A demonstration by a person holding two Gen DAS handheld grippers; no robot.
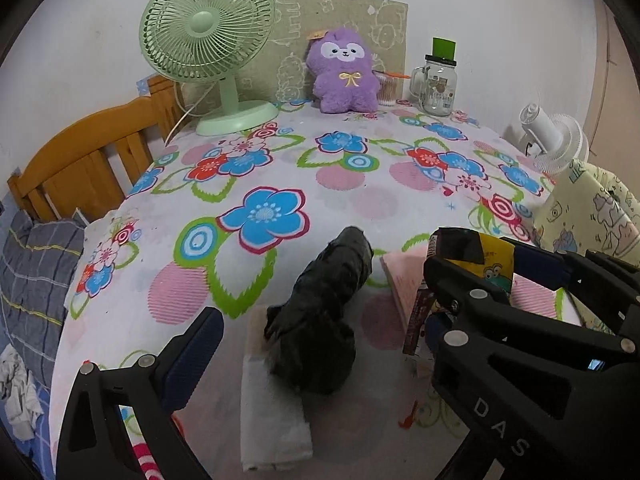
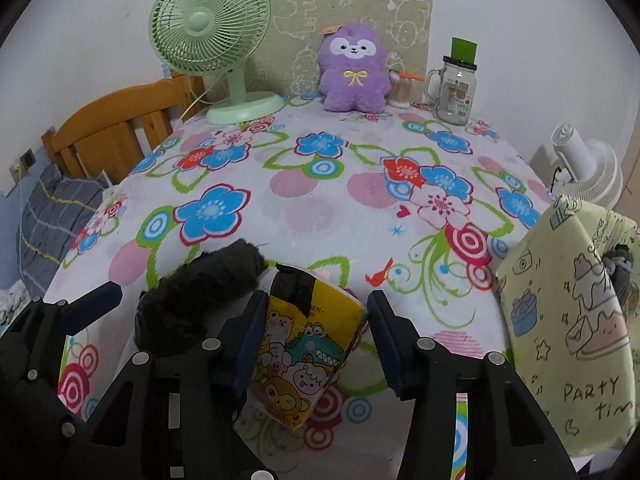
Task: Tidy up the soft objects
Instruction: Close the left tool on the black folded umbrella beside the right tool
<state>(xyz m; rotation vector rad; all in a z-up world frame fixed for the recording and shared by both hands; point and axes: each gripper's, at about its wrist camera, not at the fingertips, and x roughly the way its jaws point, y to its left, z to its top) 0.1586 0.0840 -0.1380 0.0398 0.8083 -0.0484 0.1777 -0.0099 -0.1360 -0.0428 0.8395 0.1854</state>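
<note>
right gripper (image 2: 316, 344), lower centre: spread around tissue pack (image 2: 306, 354). left gripper (image 1: 320, 320): spread around black fuzzy roll (image 1: 324, 320).

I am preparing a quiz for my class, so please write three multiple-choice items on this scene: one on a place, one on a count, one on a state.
1. Where does the purple plush sit?
A) between the green fan and the glass jar
B) inside the jar
C) under the cloth

2. How many fans are in view?
A) one
B) two
C) four

3. How is the right tool?
A) shut on nothing
B) open, with the tissue pack between its fingers
C) out of view

Answers: 1 A, the plush has the fan on one side and the jar on the other. 2 B, the green fan plus a white fan. 3 B, the fingers stand apart on either side of the pack.
</note>
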